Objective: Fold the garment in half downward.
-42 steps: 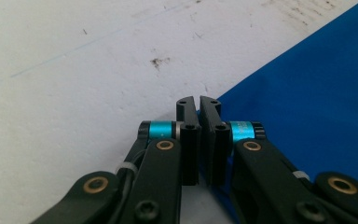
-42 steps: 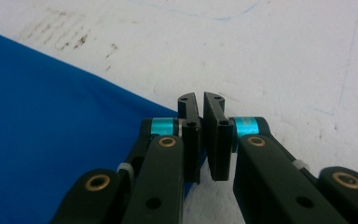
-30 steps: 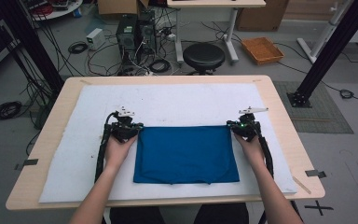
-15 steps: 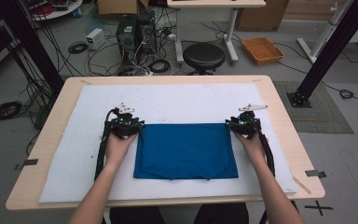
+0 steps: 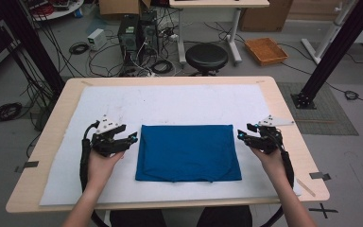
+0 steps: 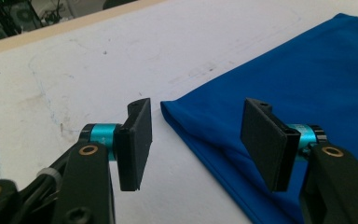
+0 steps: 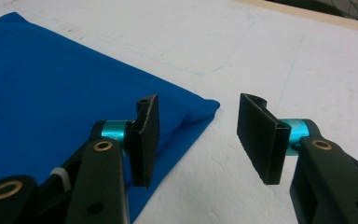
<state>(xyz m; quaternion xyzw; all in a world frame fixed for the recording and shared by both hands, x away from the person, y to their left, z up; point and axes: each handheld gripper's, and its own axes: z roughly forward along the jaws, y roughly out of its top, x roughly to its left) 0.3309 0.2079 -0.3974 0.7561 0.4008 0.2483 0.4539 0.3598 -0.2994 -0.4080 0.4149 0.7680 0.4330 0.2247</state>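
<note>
A folded blue cloth (image 5: pixel 188 152) is laid mid-table on the white mat (image 5: pixel 194 104), flanked by the left gripper (image 5: pixel 131 138) and right gripper (image 5: pixel 242 135), both held agape, so a fresh grasp at its corners is probably called for next.

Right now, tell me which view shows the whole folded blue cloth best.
The high view: the blue cloth lies complete on the white mat, all four edges visible between the two grippers. The left gripper view catches one corner and a folded edge beyond its open jaws; the right gripper view shows another corner, partly behind one jaw.
</note>
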